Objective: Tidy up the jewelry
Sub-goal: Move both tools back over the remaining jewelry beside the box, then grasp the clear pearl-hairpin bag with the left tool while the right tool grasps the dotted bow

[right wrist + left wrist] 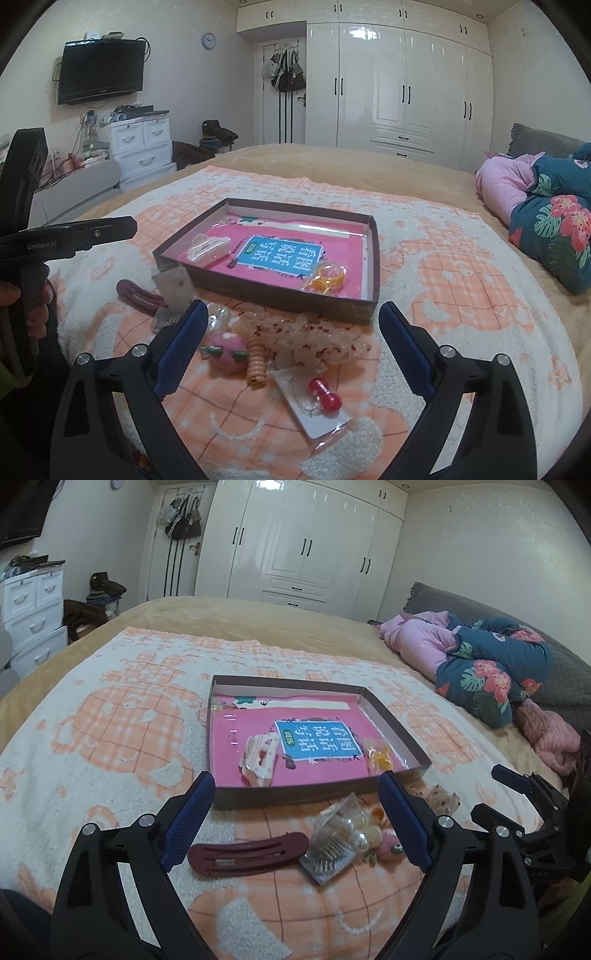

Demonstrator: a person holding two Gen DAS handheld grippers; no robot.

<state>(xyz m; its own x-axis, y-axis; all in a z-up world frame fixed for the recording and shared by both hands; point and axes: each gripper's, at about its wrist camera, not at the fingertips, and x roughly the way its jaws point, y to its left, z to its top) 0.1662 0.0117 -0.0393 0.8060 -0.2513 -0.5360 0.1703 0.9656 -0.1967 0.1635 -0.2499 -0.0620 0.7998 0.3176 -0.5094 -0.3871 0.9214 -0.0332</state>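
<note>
Box (pixel 280 291): one, shallow, brown-walled, open-topped, on the towel (pixel 461 280) spread over the bed (pixel 258 616). A pink booklet (pixel 258 731) with a blue label lines its floor.

In the box, two items: one white hair claw (pixel 258 758) at its left side; one clear packet with an orange-yellow piece (pixel 327 277) at its right side. The two lie well apart.

On the towel in front of the box, loose:
- One dark red hair clip (pixel 247 854), flat, at the left.
- One clear packet of pearl-like pieces (pixel 341 836), just beside the clip.
- One pink round ornament with green bits (pixel 227 349).
- One beige ribbed piece (pixel 256 363), touching the pink ornament.
- One translucent lacy piece with red flecks (pixel 321 338), near the box wall.
- One white card in clear wrap carrying two red beads (pixel 314 406), nearest the right camera.

Left tongs (pixel 295 819): one pair, blue pads spread wide, gripping nothing, above the clip and pearl packet.

Right tongs (pixel 291 347): one pair, likewise spread wide and empty, above the ornament group.
</note>
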